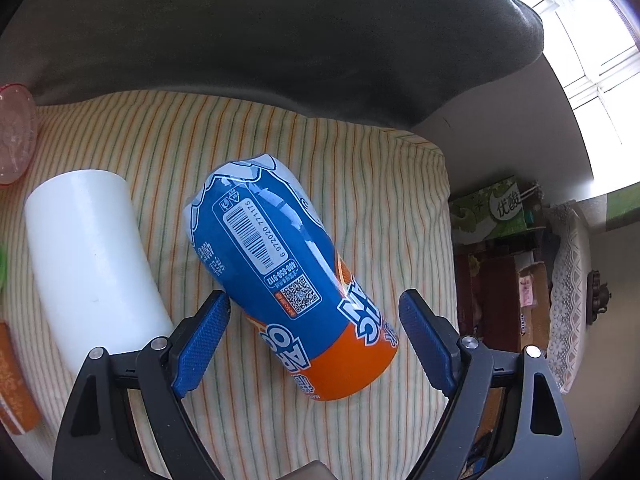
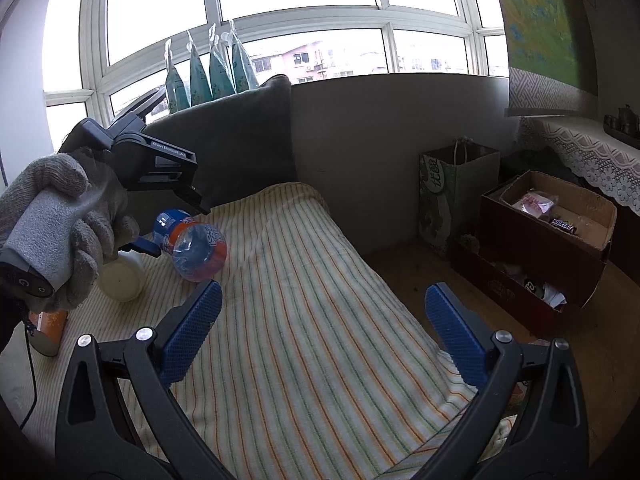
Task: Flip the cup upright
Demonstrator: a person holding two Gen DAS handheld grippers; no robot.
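Observation:
A blue and orange labelled plastic cup (image 1: 280, 272) lies on its side on the striped cloth (image 1: 360, 200). My left gripper (image 1: 314, 316) is open, its blue pads on either side of the cup's orange end, the left pad near or touching it. In the right wrist view the cup (image 2: 192, 246) lies under the left gripper (image 2: 176, 228), held by a gloved hand. My right gripper (image 2: 324, 316) is open and empty above the cloth, well to the right of the cup.
A white cup (image 1: 92, 264) lies on its side left of the labelled cup. A pink object (image 1: 14, 136) sits at far left. A grey cushion (image 1: 260, 32) backs the cloth. Cardboard boxes (image 2: 548, 240) and a green bag (image 2: 452, 200) stand on the floor at right.

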